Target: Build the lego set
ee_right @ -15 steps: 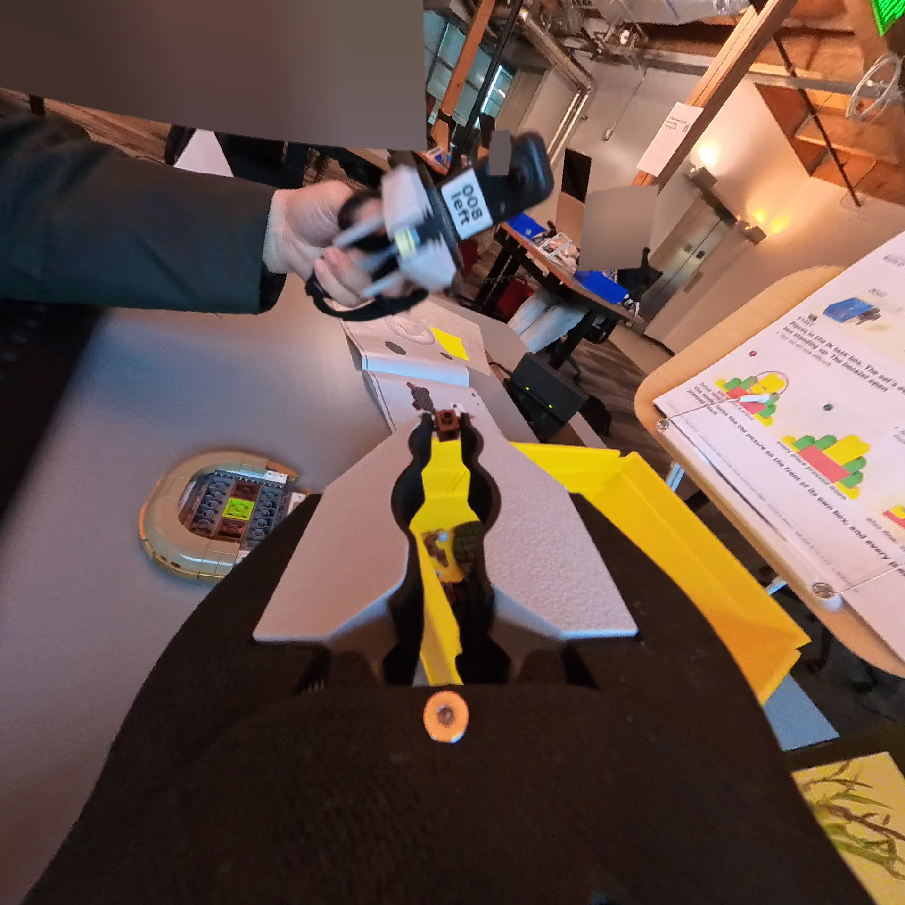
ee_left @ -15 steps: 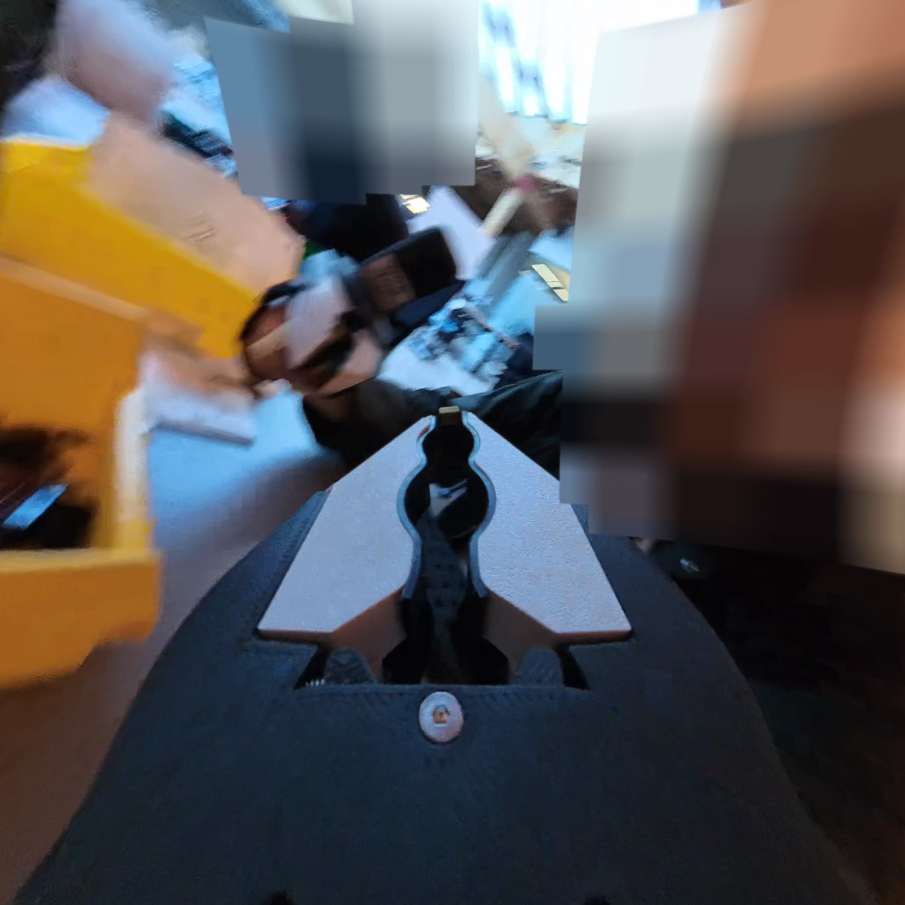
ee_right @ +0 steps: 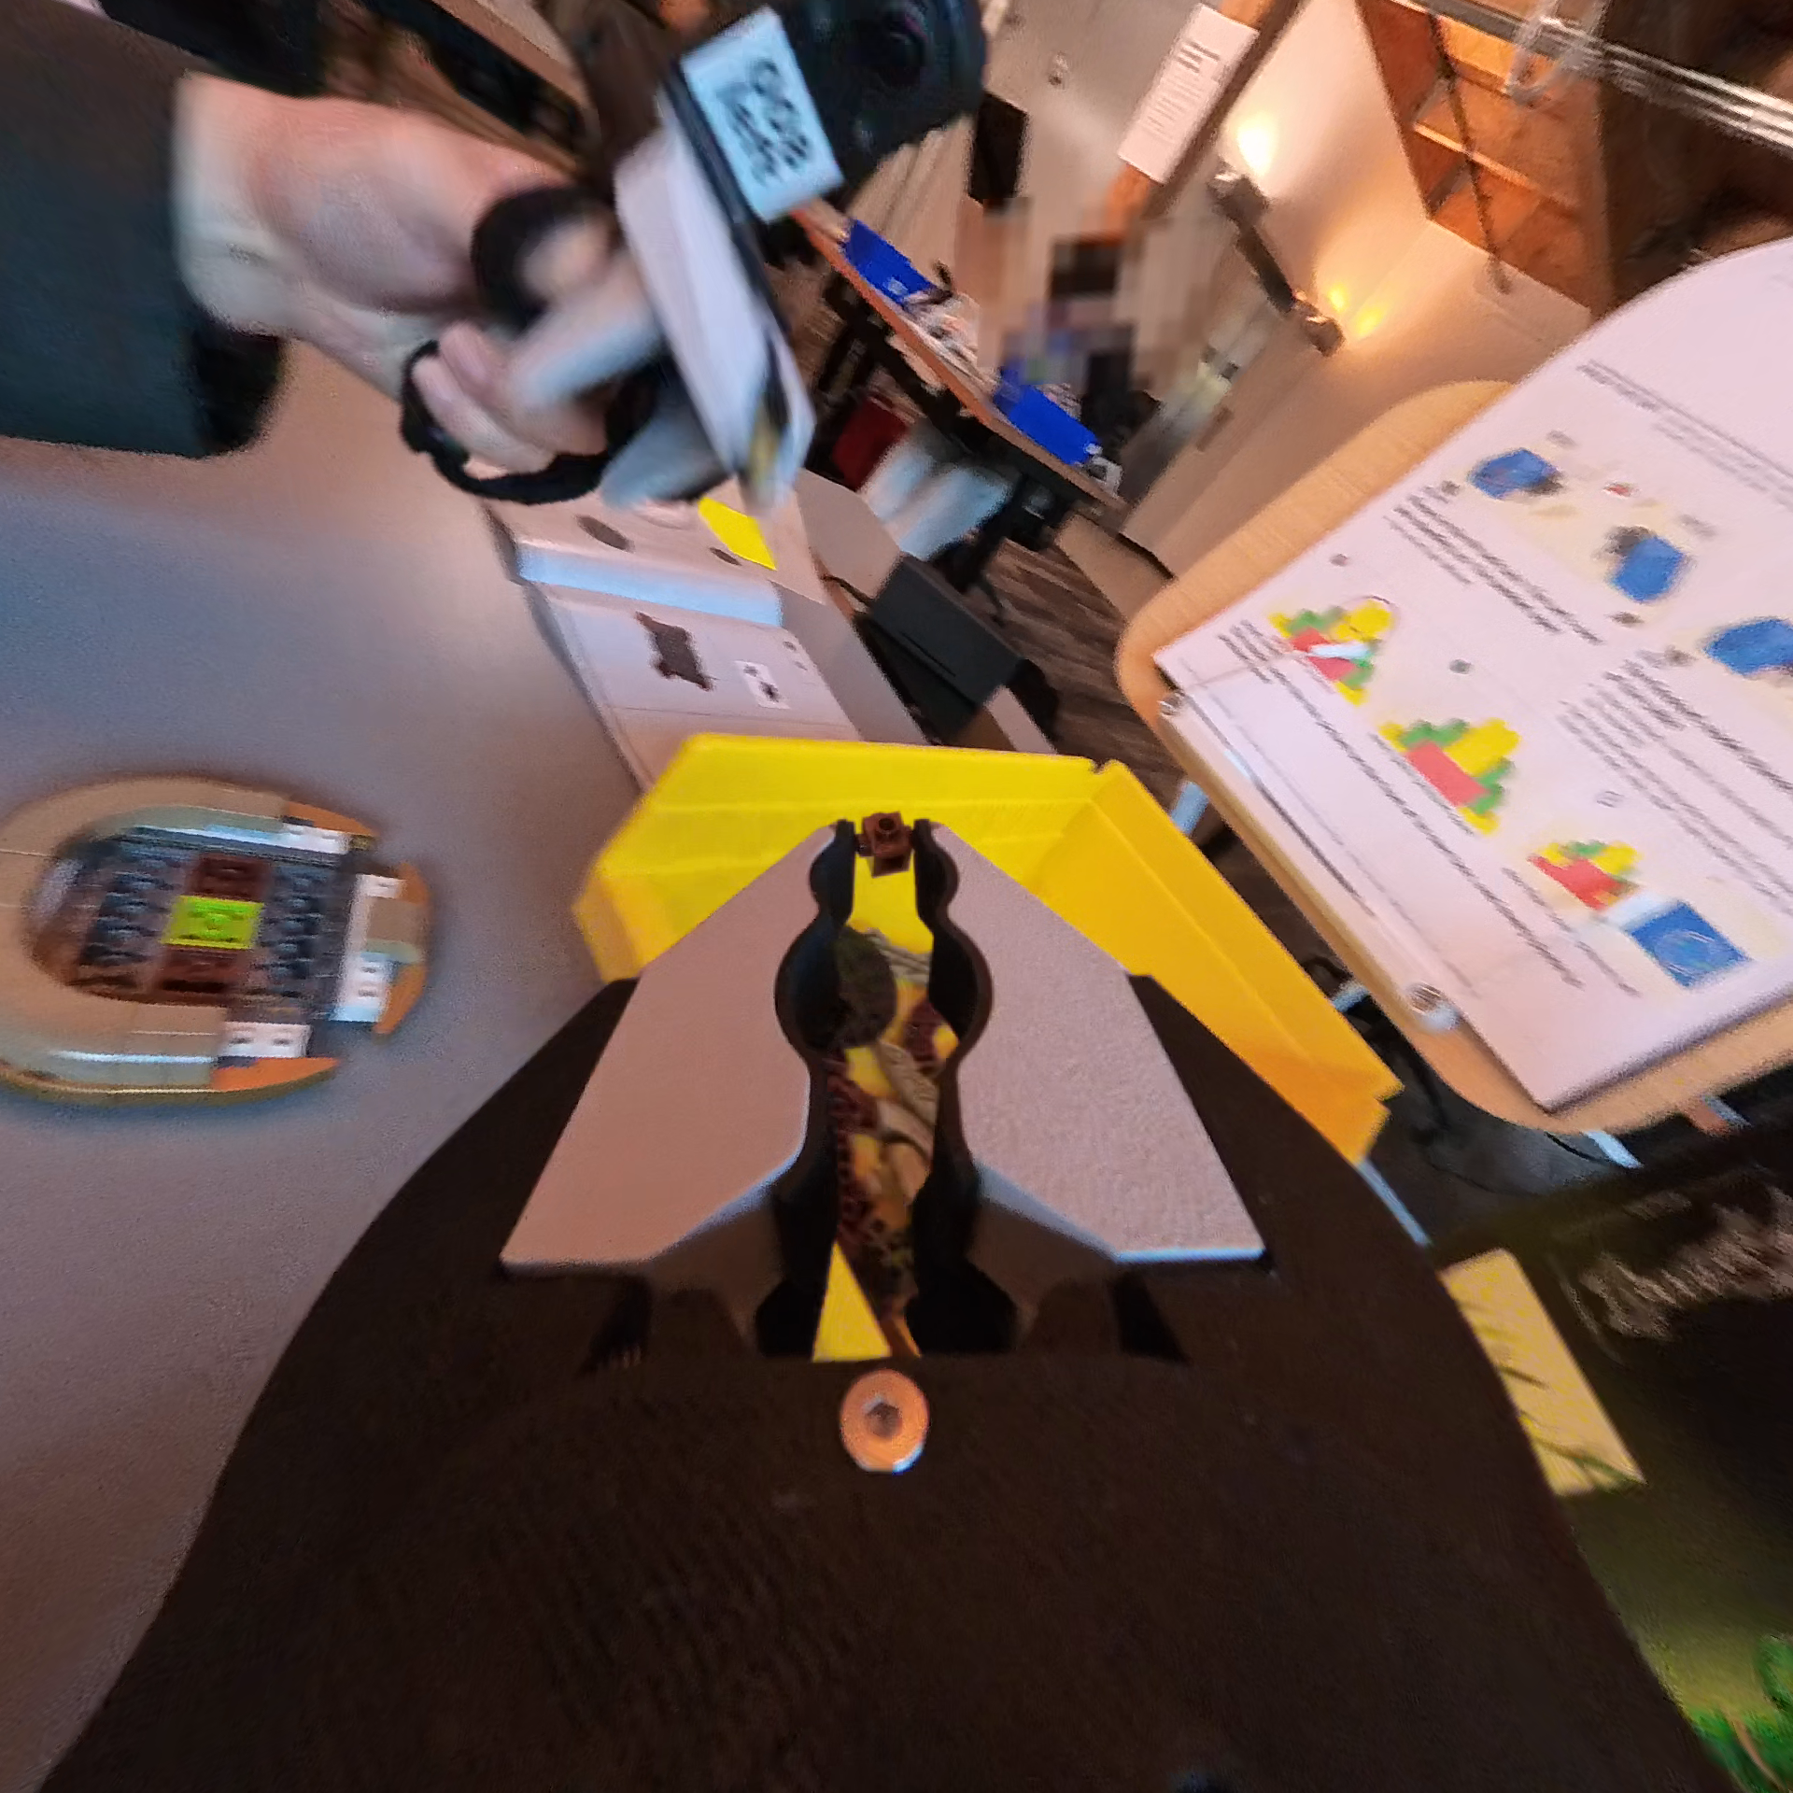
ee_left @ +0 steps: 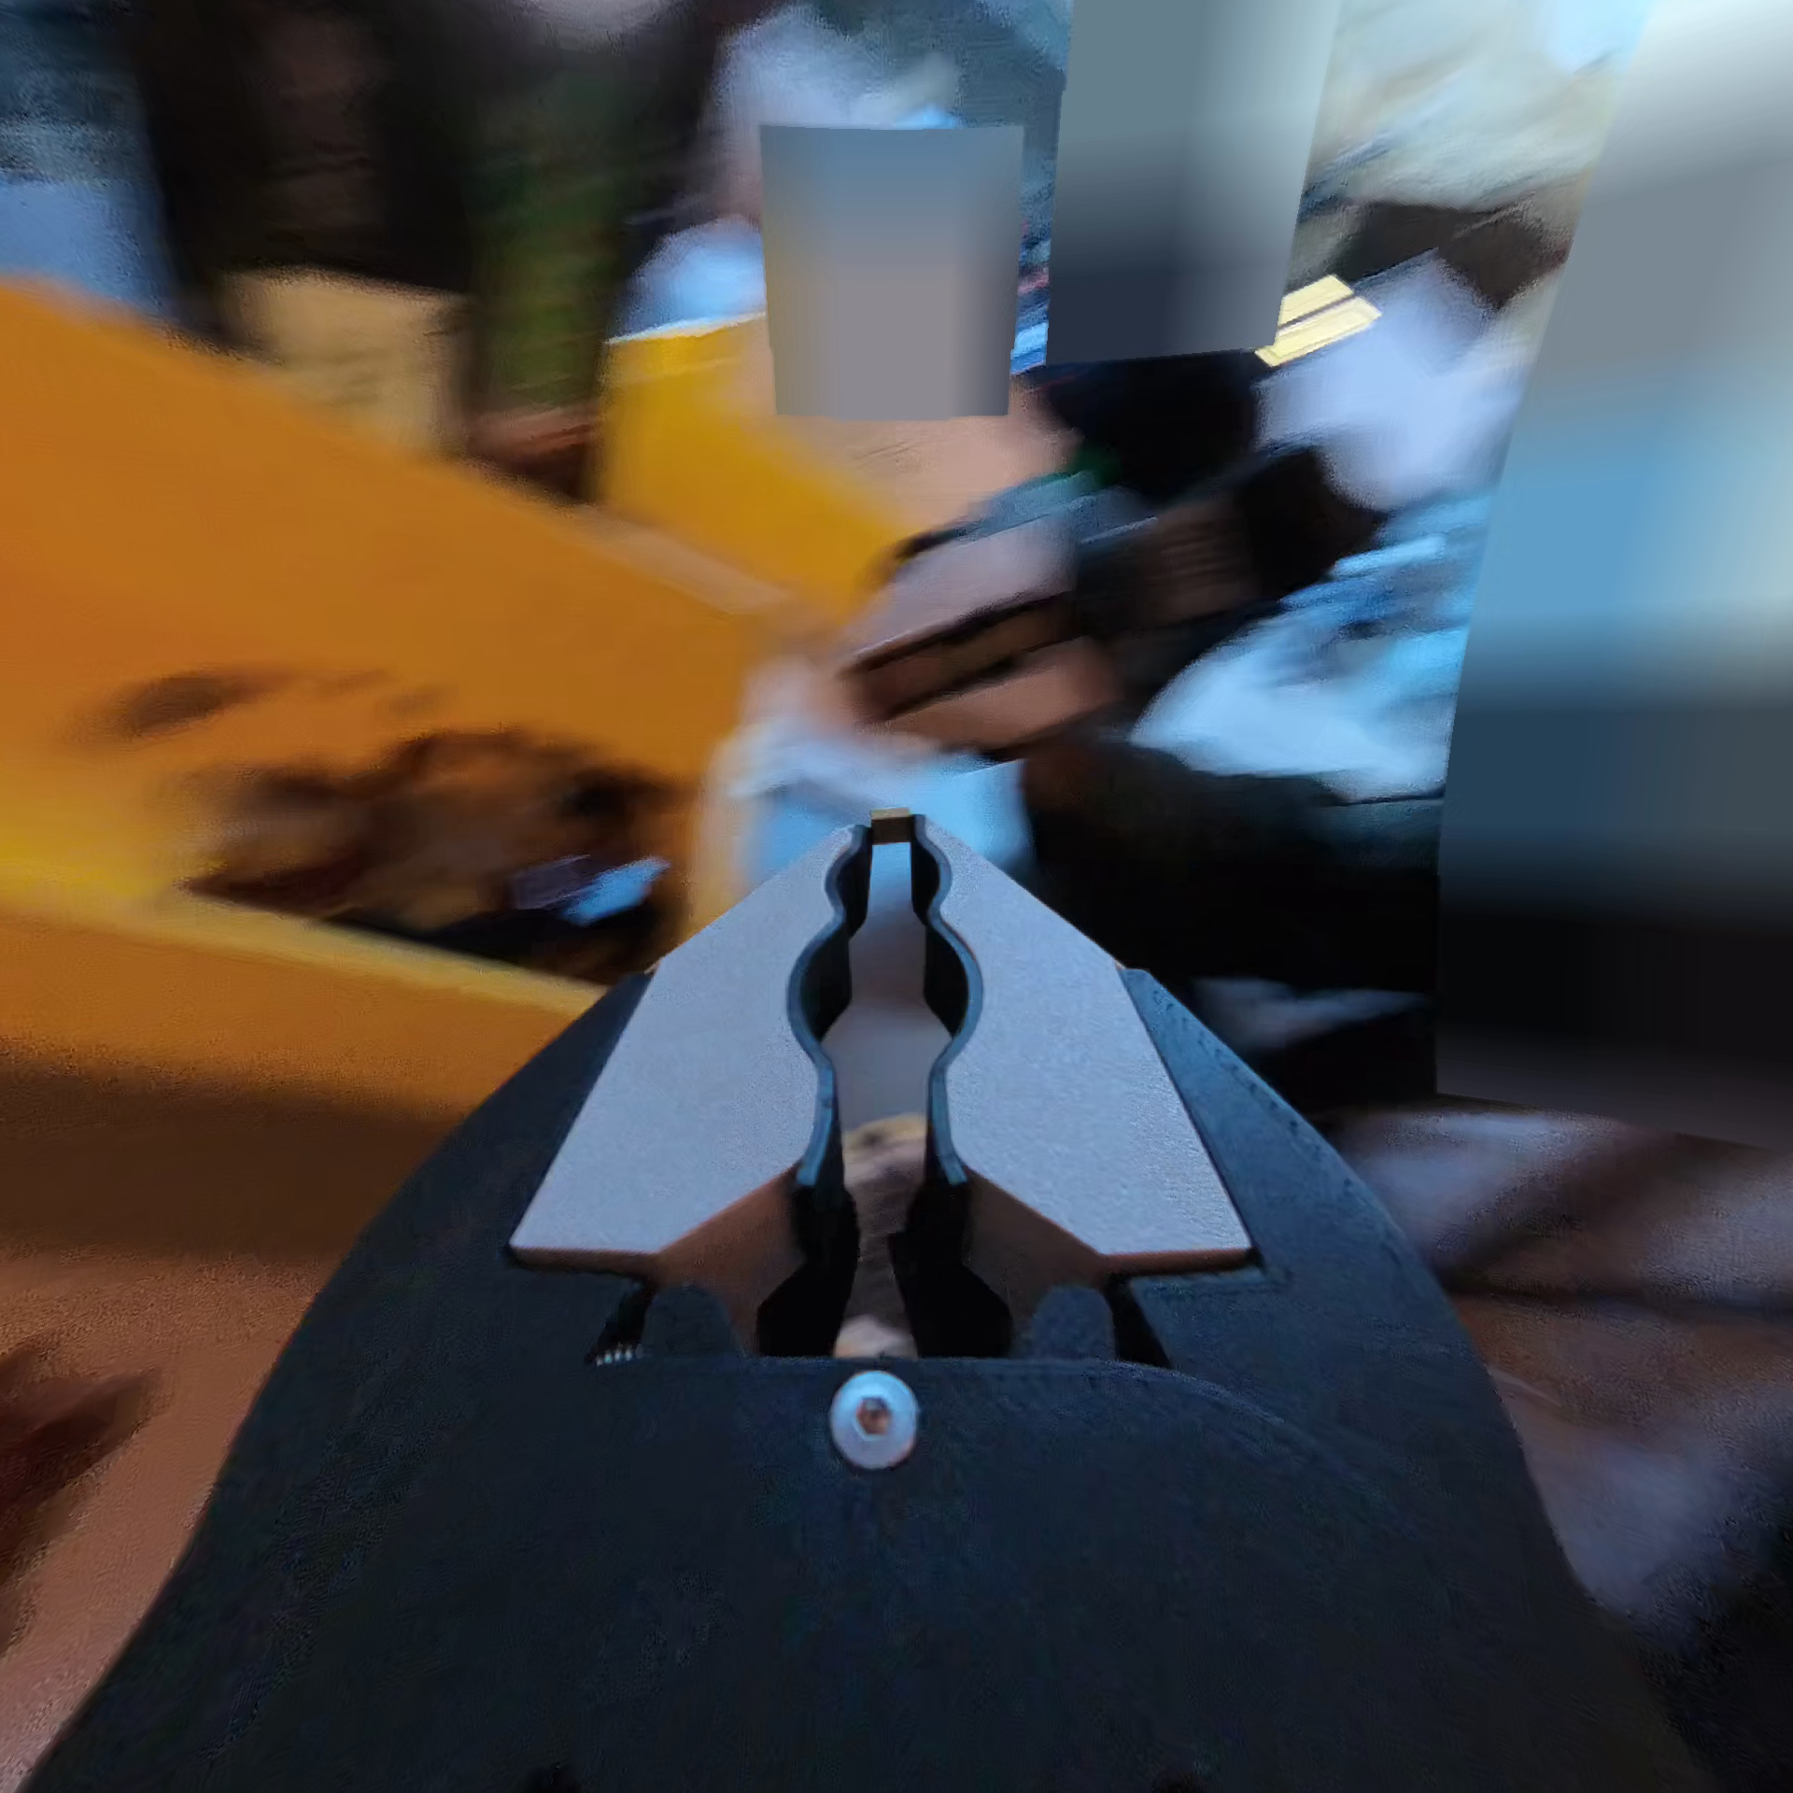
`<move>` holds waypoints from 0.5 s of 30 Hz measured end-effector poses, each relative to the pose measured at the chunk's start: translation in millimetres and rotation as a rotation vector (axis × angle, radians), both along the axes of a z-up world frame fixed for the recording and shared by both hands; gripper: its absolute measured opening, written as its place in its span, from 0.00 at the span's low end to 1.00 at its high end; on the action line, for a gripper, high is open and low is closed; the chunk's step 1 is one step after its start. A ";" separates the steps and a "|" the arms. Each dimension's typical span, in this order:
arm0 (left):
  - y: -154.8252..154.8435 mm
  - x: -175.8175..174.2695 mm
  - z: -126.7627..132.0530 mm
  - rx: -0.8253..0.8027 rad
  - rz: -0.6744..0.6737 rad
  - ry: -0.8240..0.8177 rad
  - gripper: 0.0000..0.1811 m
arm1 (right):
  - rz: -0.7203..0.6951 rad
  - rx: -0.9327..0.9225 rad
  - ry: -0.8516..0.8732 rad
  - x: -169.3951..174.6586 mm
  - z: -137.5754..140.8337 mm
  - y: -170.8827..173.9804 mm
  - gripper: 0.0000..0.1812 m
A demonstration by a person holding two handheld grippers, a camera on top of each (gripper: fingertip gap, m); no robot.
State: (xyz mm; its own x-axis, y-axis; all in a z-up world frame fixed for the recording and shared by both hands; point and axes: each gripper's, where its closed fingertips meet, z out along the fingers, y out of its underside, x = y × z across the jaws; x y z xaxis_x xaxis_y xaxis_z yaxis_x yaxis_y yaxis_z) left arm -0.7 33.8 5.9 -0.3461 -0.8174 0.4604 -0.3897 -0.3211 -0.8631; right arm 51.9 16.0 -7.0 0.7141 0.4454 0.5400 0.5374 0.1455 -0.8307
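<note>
Open grey table (ee_right: pixel 243 602) lies between the oval lego build (ee_right: pixel 209 936) at left and the yellow bin (ee_right: pixel 873 786); the booklet (ee_right: pixel 679 621) bounds the far side, the instruction board (ee_right: pixel 1514 737) overhangs right.

The yellow bin (ee_right: pixel 1203 931) at centre frame looks like smooth, glossy plastic. The right gripper (ee_right: pixel 883 846) has matt, grainy grey fingers (ee_right: pixel 1087 1096) and a shiny metal screw (ee_right: pixel 883 1424).

So the grey desk (ee_right: pixel 291 631) has a half-built oval lego base (ee_right: pixel 209 936) at the left edge, an open white booklet (ee_right: pixel 679 621) up center, and a yellow bin (ee_right: pixel 1116 873) mid-frame, loose bricks inside.
</note>
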 end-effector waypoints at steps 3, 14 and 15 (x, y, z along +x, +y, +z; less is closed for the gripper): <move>44.0 20.5 -37.8 0.438 0.319 0.179 0.04 | -0.081 0.021 0.026 17.4 6.7 5.6 0.05; 43.4 50.0 -56.0 0.391 0.349 0.295 0.29 | -0.189 -0.042 0.075 39.8 -13.3 22.6 0.05; 41.0 48.8 -51.8 0.357 0.342 0.273 0.29 | -0.154 -0.037 0.120 36.2 -8.9 20.2 0.05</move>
